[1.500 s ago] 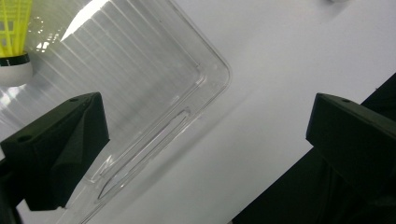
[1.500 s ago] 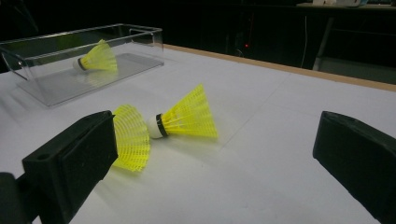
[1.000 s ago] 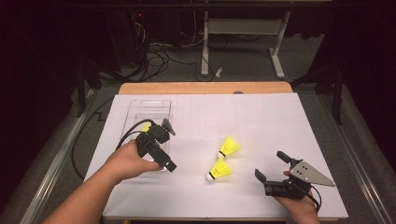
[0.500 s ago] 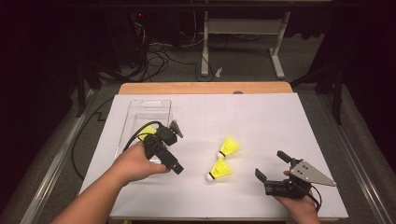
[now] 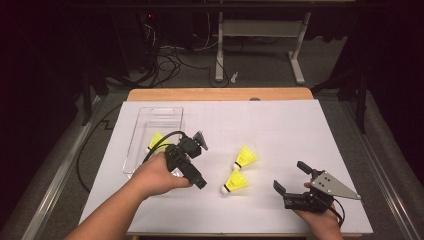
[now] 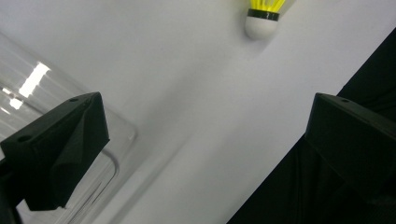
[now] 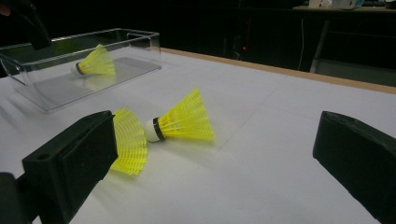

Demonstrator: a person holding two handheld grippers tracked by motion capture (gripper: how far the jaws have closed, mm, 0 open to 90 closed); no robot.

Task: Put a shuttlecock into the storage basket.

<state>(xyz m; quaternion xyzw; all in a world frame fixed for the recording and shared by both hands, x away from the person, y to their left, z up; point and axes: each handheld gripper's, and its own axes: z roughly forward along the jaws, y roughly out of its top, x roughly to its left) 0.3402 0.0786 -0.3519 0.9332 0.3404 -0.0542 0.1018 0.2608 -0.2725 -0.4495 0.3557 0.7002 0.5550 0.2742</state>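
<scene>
Judging by looks, both yellow shuttlecocks on the white sheet mid-table, near one (image 5: pixel 235 181) & far one (image 5: pixel 246 157), are v. light w/ crushable skirts, so pinch the cork tip; left gripper (image 5: pixel 192 162) & right gripper (image 5: pixel 291 178) both gape wide, empty.

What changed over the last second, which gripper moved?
The left gripper, jaws open and holding nothing, moved right, from beside the clear plastic tray toward the nearer yellow shuttlecock with the white cork. Unchanged: the right gripper, open at the table's near edge, the second yellow shuttlecock on the table and the third in the tray.
</scene>
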